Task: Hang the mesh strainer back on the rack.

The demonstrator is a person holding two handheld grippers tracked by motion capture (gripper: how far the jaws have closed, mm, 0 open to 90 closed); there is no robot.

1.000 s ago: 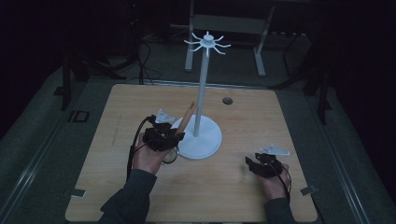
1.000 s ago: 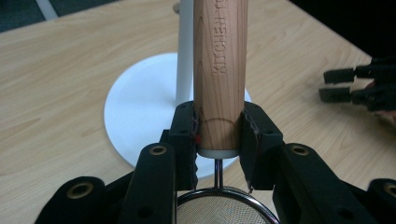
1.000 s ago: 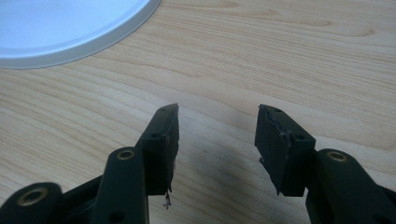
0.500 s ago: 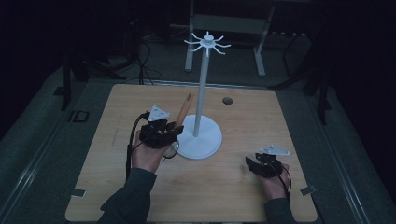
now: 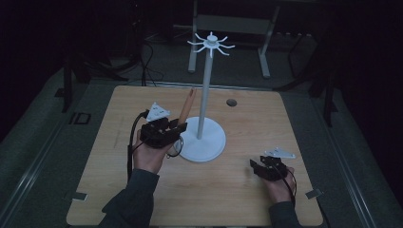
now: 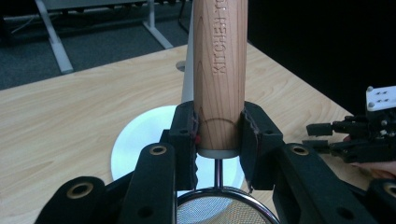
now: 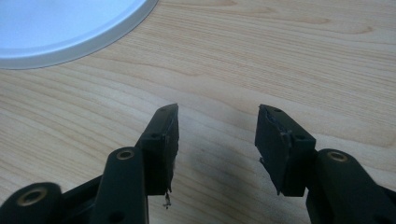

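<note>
Dark room, dim floor and a metal frame beyond a pale wooden table [image 5: 228,190]. At the table's middle, a white hanging stand [image 5: 204,109]: round base plate, thin upright pole, ring of hooks at the top. Left gripper [image 5: 166,132] just left of the base, clamped tight on a wooden-handled kitchen strainer [image 6: 219,74]; handle pinched between the two pads close to its lower end, tilting up and away toward the pole, the wire mesh bowl hanging below the jaws at the near side. In the high view the handle's far tip reaches about a third of the way up the pole, well short of the hooks. Right gripper [image 5: 266,167] resting low on the table at the near right, well apart from the stand, jaws spread wide over bare wood with nothing between them. Judged from this: pick-up done, strainer off the table and secure in the grip. Left to do, probably: raise it to the hook ring, catch the hanging loop or bowl rim on one hook, then release. No hook occupied yet.
</note>
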